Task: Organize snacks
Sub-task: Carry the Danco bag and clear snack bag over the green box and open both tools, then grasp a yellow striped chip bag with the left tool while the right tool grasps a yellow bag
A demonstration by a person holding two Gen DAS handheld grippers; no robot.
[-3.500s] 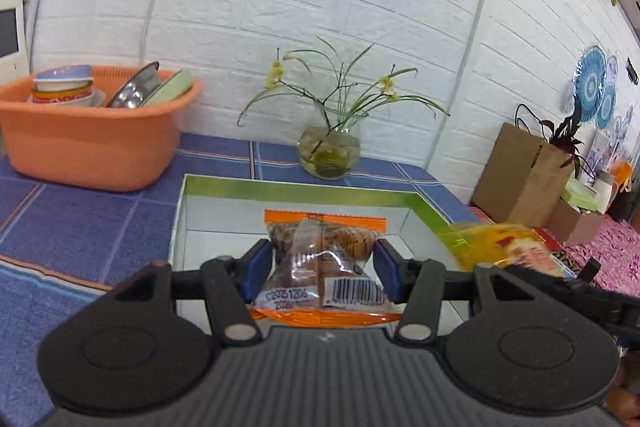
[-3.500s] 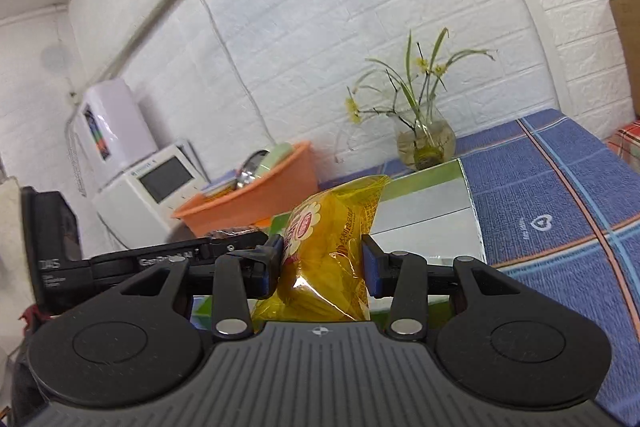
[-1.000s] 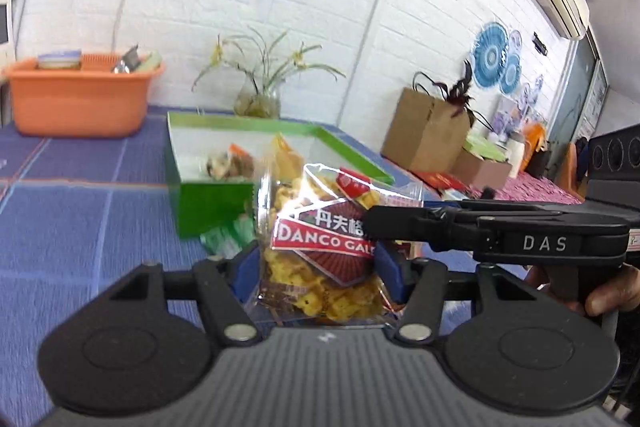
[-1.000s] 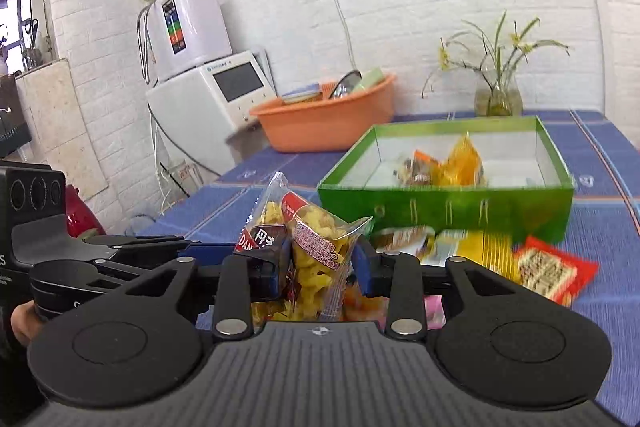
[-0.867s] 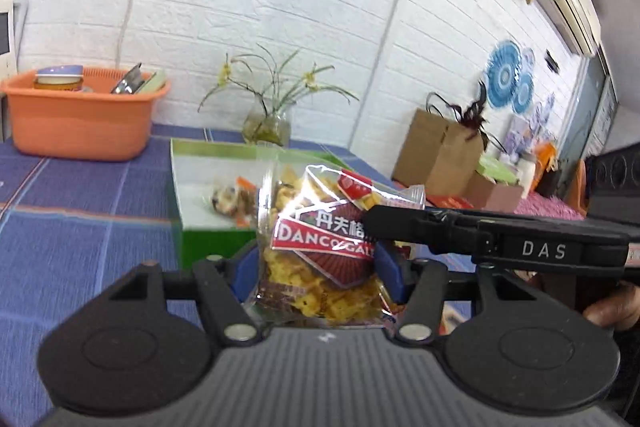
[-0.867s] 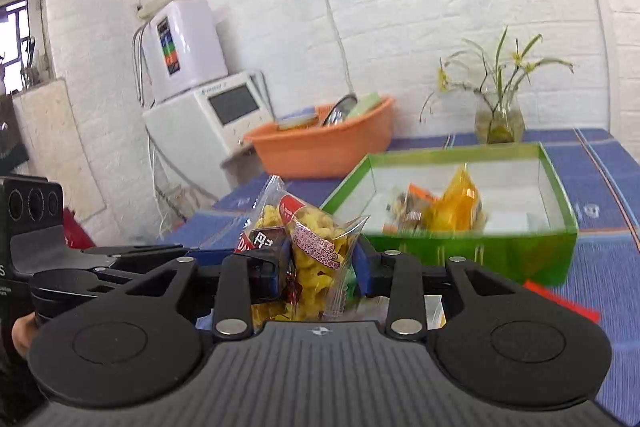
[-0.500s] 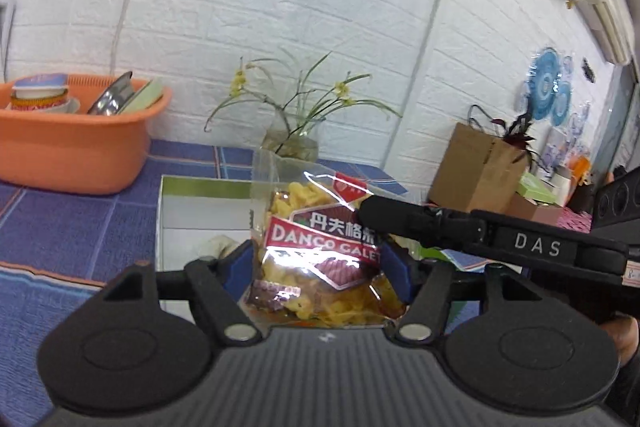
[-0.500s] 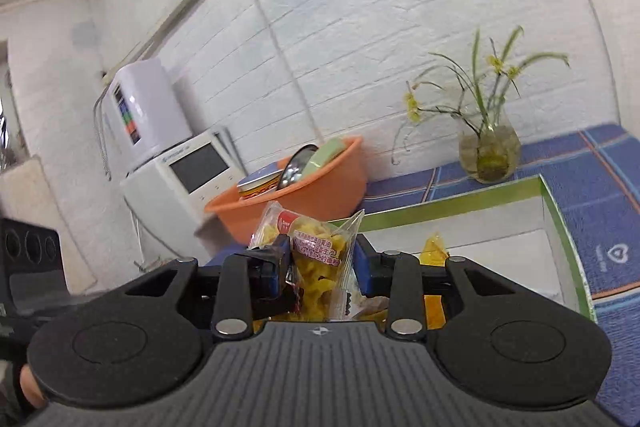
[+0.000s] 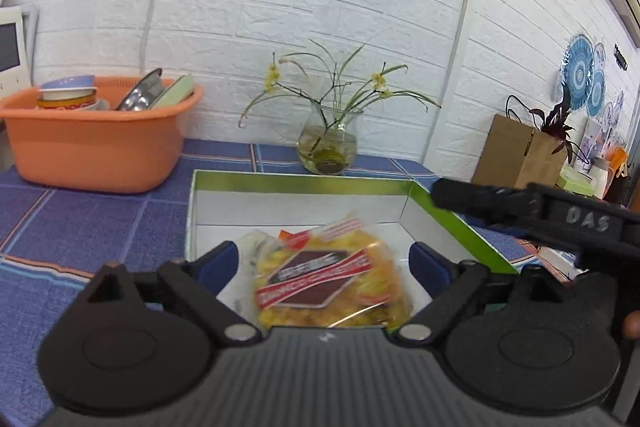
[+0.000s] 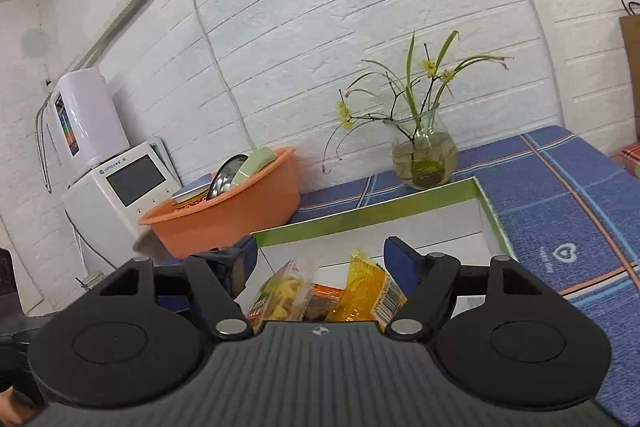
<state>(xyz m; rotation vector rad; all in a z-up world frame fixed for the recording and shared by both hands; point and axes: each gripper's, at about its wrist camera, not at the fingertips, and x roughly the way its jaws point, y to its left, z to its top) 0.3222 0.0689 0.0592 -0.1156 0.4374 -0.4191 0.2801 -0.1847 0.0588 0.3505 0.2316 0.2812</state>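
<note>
snack bag (image 9: 326,281), crinkly clear plastic full of yellow pieces with a red band, lies blurred inside the green-rimmed box (image 9: 304,182) near its front edge, beside a yellow packet (image 10: 370,289). left gripper (image 9: 324,263) and right gripper (image 10: 318,261) are both spread wide above it, touching nothing. white box floor stays bare toward the back wall.

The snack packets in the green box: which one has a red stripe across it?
The clear packet of yellow curly snacks, between the open left gripper fingers. The orange-yellow foil packet beside it shows only a barcode.
</note>
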